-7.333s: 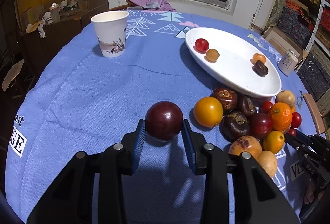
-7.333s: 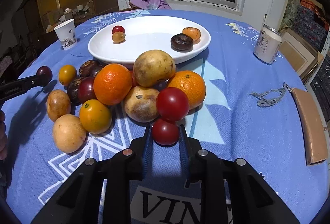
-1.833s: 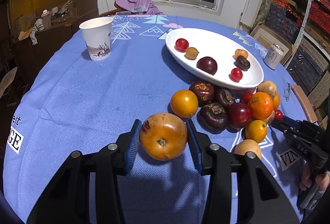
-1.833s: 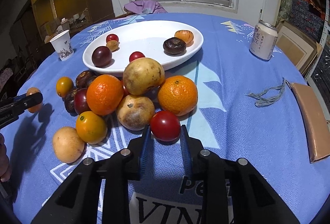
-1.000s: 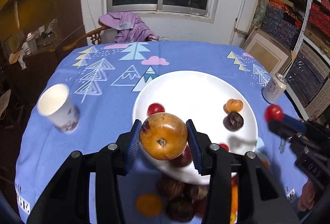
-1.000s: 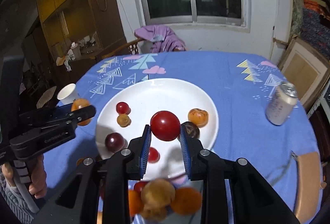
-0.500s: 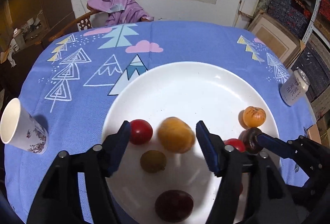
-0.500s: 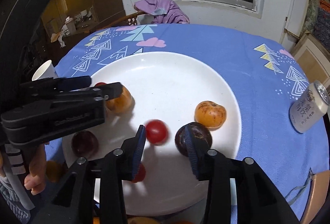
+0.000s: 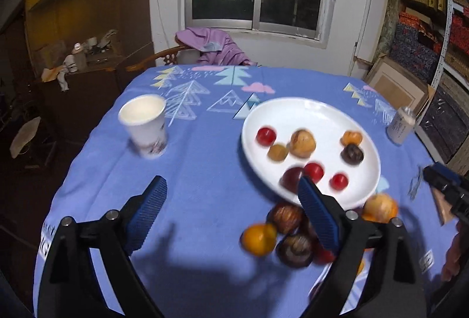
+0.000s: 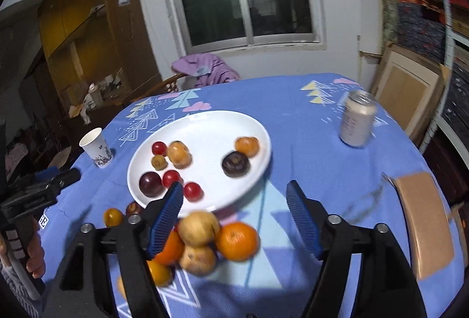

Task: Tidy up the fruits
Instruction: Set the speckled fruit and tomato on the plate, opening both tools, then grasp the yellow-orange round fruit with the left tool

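A white plate (image 9: 307,115) (image 10: 211,130) holds several fruits, among them a tan-orange fruit (image 9: 303,139) (image 10: 178,153), a dark plum (image 9: 293,178) (image 10: 151,184) and red tomatoes (image 9: 338,181) (image 10: 193,190). A pile of oranges (image 10: 237,241), tan fruits (image 10: 198,228) and dark fruits (image 9: 294,249) lies on the blue cloth in front of the plate. My left gripper (image 9: 230,189) hangs over bare cloth left of the plate, its jaws opening with nothing between them. My right gripper (image 10: 234,192) is above the plate's near rim, its jaws also opening and empty.
A paper cup (image 9: 145,124) (image 10: 96,148) stands left of the plate and a drink can (image 9: 401,124) (image 10: 357,123) to its right. A brown flat pad (image 10: 425,224) lies near the right table edge. A chair with a purple garment (image 9: 211,48) is behind the table.
Both grippers carried fruit to the plate, let it go and have pulled back toward the near side, opening wider. The tan-orange fruit and a red tomato now lie on the plate.
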The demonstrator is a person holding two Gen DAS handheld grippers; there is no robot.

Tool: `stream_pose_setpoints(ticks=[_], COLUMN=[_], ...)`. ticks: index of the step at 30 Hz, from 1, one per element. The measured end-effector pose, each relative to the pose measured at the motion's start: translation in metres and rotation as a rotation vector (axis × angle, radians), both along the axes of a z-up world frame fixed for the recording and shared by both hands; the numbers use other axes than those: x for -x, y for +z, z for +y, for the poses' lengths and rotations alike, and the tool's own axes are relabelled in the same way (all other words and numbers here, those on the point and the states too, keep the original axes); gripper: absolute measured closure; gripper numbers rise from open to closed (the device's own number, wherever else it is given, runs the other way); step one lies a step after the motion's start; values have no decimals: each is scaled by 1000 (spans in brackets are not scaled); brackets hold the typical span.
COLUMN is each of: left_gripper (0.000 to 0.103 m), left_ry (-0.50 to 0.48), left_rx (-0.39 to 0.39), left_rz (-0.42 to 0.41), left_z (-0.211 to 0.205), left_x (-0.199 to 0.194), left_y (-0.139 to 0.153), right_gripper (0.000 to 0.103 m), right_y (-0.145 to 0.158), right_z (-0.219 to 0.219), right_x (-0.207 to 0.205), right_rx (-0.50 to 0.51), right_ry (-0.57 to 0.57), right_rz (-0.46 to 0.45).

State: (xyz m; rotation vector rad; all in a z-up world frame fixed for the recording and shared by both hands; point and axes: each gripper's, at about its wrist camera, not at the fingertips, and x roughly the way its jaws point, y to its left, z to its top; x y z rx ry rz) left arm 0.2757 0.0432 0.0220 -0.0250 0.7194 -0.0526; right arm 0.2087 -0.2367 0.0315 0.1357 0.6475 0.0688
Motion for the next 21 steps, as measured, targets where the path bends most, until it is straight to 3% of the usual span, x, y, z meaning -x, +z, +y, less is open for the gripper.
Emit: stream_pose_setpoints(ticks=[5,13,17,21], left_gripper=[14,14,14,14], left_ry=[16,-37,-41,-31], left_rx=[11,22,-25,-100], left_rz=[84,120,143,111], left_z=[9,-5,-13,-20], left_x=[13,-1,-6,-3], left_y=[-43,-64,-75,-78], right_gripper=[22,20,17,17], right_y=[-22,-24,-21,-21], right_z=[-21,-33,-35,-31], right_x=[17,11,13,14], right_rx=[-45,-61,-75,-61], right_ry=[-77,-114,-114,-105], right_rz=[27,38,26,24])
